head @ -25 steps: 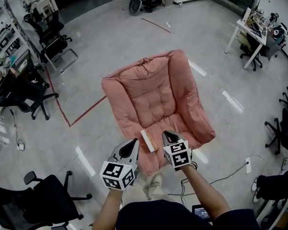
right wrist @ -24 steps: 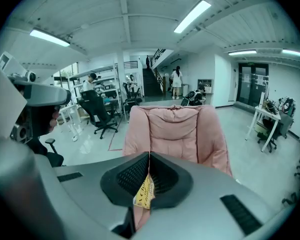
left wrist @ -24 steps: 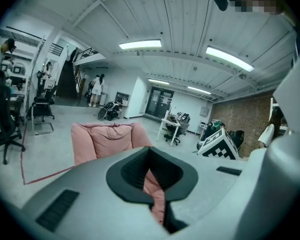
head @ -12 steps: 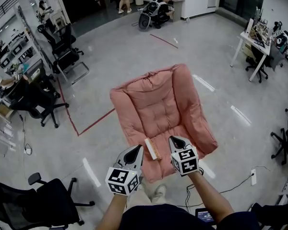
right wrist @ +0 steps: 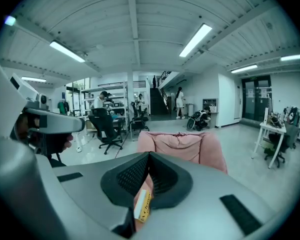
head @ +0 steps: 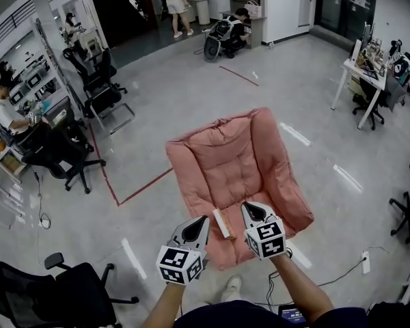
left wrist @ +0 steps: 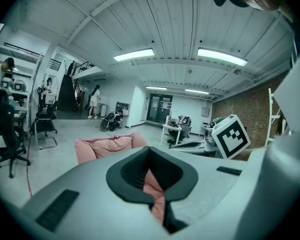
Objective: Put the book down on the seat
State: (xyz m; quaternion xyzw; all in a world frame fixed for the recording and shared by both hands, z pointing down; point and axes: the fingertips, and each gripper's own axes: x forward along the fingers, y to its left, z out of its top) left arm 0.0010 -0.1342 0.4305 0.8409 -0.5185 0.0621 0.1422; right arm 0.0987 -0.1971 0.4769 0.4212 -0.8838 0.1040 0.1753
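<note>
Book (head: 222,223) flat on seat (head: 232,157), at cushion's 6 o'clock edge, long side running 11 to 5 o'clock, free of both grippers. Left gripper (head: 202,219) just beside book at 9 o'clock, jaws pressed together with nothing between them. Only pink seat (left wrist: 102,148) visible past those jaws in left gripper view. Right gripper (head: 250,206) just beside book at 2 o'clock, jaws likewise closed and empty. Yellow-and-white edge of book (right wrist: 143,207) visible below closed tips in right gripper view, with seat back (right wrist: 180,143) beyond at 12 o'clock. Both grippers over seat's front lip, pointing toward 12 o'clock. Red line (head: 147,186) on floor at seat's 8 o'clock. Chair (head: 61,152) well apart at 9 o'clock, desk (head: 359,80) well apart at 2 o'clock.
</note>
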